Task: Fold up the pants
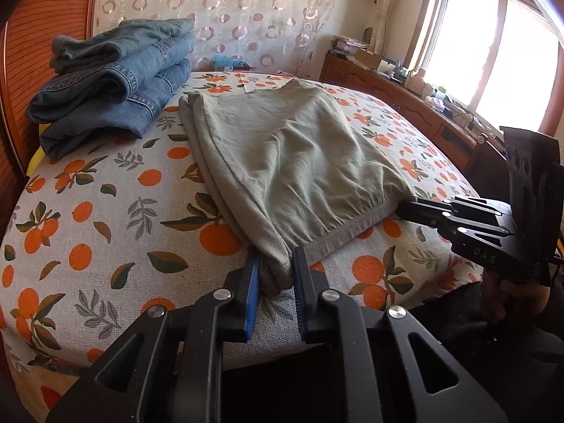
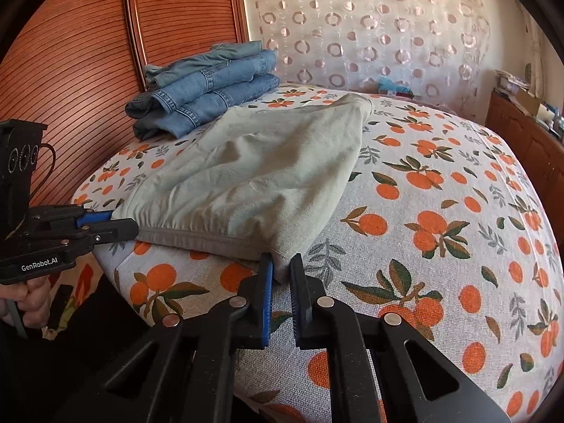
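Pale green pants (image 1: 289, 155) lie folded on the bed, waistband toward me; they also show in the right wrist view (image 2: 253, 169). My left gripper (image 1: 276, 268) is shut on the waistband's near left corner. It shows from the side in the right wrist view (image 2: 116, 224). My right gripper (image 2: 282, 271) is shut on the waistband's near right corner. It shows in the left wrist view (image 1: 412, 208) at the pants' right edge.
A stack of folded blue jeans (image 1: 112, 81) sits at the bed's far left by the wooden headboard (image 2: 88, 53). The bed has an orange-print cover (image 2: 440, 211). A wooden cabinet (image 1: 405, 95) with clutter runs under the window on the right.
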`<state>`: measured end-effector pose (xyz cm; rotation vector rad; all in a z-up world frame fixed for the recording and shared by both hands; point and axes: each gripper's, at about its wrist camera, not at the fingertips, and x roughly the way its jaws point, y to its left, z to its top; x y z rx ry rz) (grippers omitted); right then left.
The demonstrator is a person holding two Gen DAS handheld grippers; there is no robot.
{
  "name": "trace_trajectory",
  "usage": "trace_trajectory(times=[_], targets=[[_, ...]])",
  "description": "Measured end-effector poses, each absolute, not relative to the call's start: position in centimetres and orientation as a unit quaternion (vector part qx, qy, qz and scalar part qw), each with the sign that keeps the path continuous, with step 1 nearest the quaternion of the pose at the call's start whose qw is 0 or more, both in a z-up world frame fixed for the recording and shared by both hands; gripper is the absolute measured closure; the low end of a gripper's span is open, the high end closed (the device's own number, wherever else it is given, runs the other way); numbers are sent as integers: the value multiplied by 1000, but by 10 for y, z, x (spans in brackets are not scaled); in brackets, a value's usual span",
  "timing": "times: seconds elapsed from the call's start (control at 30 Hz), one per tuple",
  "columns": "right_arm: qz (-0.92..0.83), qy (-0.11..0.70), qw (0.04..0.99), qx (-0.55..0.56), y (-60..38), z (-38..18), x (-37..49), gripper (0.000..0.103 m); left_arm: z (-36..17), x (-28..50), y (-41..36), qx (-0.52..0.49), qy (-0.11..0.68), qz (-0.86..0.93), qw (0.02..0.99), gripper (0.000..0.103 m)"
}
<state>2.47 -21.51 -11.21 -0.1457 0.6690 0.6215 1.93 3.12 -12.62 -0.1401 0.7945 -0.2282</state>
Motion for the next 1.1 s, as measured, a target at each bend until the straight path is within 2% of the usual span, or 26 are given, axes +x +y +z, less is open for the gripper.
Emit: trace_trajectory(times=[0.77,1.1], targets=[[326,309,892,-40,-234,-90,3,97,-108,3,34,-90,383,-134,909,87],[326,278,902,-55,-221,-59,43,97,-74,55,49,-77,346,-127,927,91]])
